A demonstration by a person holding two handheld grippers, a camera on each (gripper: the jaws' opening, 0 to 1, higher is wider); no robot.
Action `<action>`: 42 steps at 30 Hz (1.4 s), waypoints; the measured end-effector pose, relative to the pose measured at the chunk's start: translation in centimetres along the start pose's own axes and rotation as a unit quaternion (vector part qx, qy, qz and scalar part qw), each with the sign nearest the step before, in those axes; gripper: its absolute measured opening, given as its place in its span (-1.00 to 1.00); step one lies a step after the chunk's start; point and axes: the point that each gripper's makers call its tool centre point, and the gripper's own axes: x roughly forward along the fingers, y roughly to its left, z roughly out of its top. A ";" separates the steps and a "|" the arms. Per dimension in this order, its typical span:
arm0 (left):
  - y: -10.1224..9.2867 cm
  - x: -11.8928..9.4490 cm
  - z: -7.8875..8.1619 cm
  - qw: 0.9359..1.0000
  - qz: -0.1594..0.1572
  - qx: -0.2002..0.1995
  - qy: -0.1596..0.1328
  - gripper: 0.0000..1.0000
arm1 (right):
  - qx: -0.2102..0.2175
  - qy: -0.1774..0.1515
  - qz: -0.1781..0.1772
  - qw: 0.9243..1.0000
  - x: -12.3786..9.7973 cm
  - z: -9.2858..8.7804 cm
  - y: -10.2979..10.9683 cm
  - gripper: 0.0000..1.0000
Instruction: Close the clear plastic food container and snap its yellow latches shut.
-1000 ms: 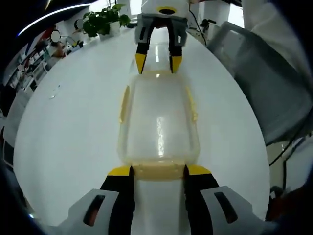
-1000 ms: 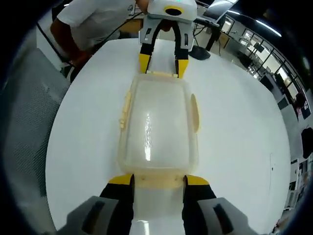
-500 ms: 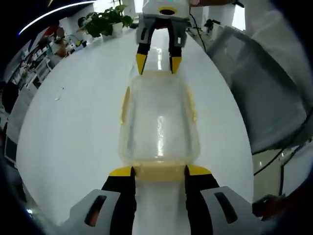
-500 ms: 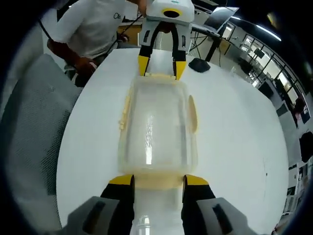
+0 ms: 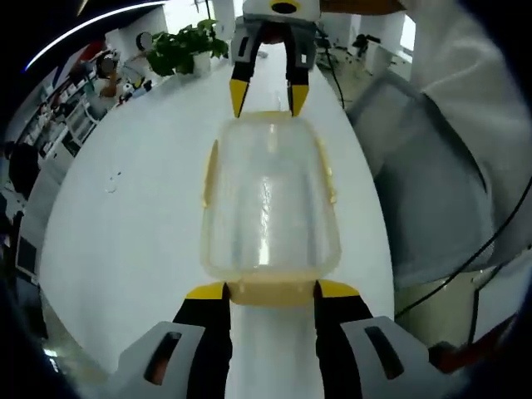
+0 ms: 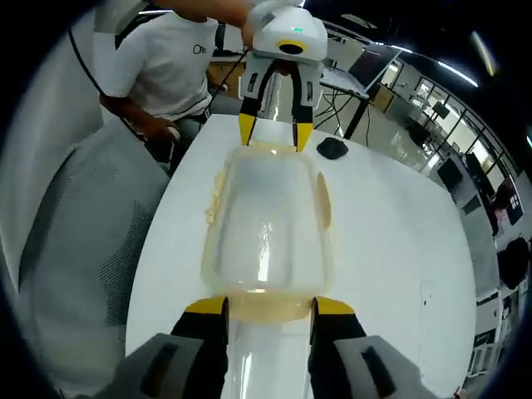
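Note:
The clear plastic food container hangs between my two grippers, held lengthwise above the white table with its lid on. My left gripper is shut on the yellow end latch at its end. At the opposite end, my right gripper is shut on the other yellow end latch. The yellow side latches stick out from the long walls. Whether the end latches are snapped down I cannot tell.
A grey mesh chair stands by the table's edge. A person in a white shirt is behind it. A black object lies on the table, and potted plants stand at its far end.
Both grippers have risen with the container held between them; the table now lies farther below and its edges show. The grip on both ends is unchanged.

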 end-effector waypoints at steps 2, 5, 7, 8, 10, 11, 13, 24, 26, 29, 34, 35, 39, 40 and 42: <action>0.2 -0.1 0.8 1.000 0.000 -0.005 -0.004 -0.27 | 0.003 -0.002 0.000 1.000 -0.9 -0.4 0.0 -0.28; 0.0 0.2 2.2 1.000 -0.003 0.000 -0.003 -0.27 | 0.014 -0.010 0.004 1.000 -2.6 -1.2 0.2 -0.28; 0.2 0.7 3.3 1.000 -0.002 0.006 0.000 -0.27 | 0.016 -0.008 0.002 1.000 -3.3 -1.8 0.3 -0.28; 0.1 0.8 4.0 1.000 -0.003 0.009 0.000 -0.27 | 0.016 -0.005 -0.001 1.000 -3.6 -2.2 0.3 -0.28; 0.2 1.2 5.2 1.000 -0.005 0.013 0.002 -0.27 | 0.021 0.000 -0.004 1.000 -4.3 -3.2 0.5 -0.28; 0.2 1.5 5.8 1.000 -0.005 0.016 0.002 -0.27 | 0.021 0.004 -0.008 1.000 -4.7 -3.7 0.4 -0.28; 0.6 2.1 6.6 1.000 -0.005 0.017 0.000 -0.27 | 0.024 0.008 -0.010 1.000 -5.2 -4.7 0.3 -0.28; 0.8 4.8 10.1 1.000 -0.014 0.020 -0.004 -0.27 | 0.030 0.026 -0.013 0.999 -6.7 -8.9 0.2 -0.28; 1.2 5.2 10.9 1.000 -0.013 0.011 -0.017 -0.27 | 0.031 0.035 -0.011 0.999 -6.8 -9.8 0.0 -0.28; 1.4 6.2 11.6 1.000 -0.011 0.005 -0.019 -0.27 | 0.024 0.038 -0.011 0.999 -7.0 -11.1 -0.4 -0.28; 1.5 7.6 12.5 1.000 -0.014 0.010 -0.011 -0.27 | 0.019 0.039 -0.006 0.999 -7.2 -12.8 -0.3 -0.28; 1.6 7.8 12.6 1.000 -0.013 0.013 -0.012 -0.27 | 0.024 0.037 -0.004 0.999 -7.2 -13.0 -0.4 -0.28; 2.0 8.8 13.1 1.000 -0.015 0.014 -0.010 -0.27 | 0.025 0.033 -0.004 0.999 -7.2 -14.0 -0.5 -0.28; 2.1 9.1 13.2 1.000 -0.016 0.014 -0.009 -0.27 | 0.028 0.036 -0.001 0.999 -7.1 -14.3 -0.4 -0.28; 2.4 9.7 13.5 1.000 -0.018 0.017 -0.002 -0.27 | 0.028 0.039 -0.003 0.999 -7.1 -15.0 -0.6 -0.28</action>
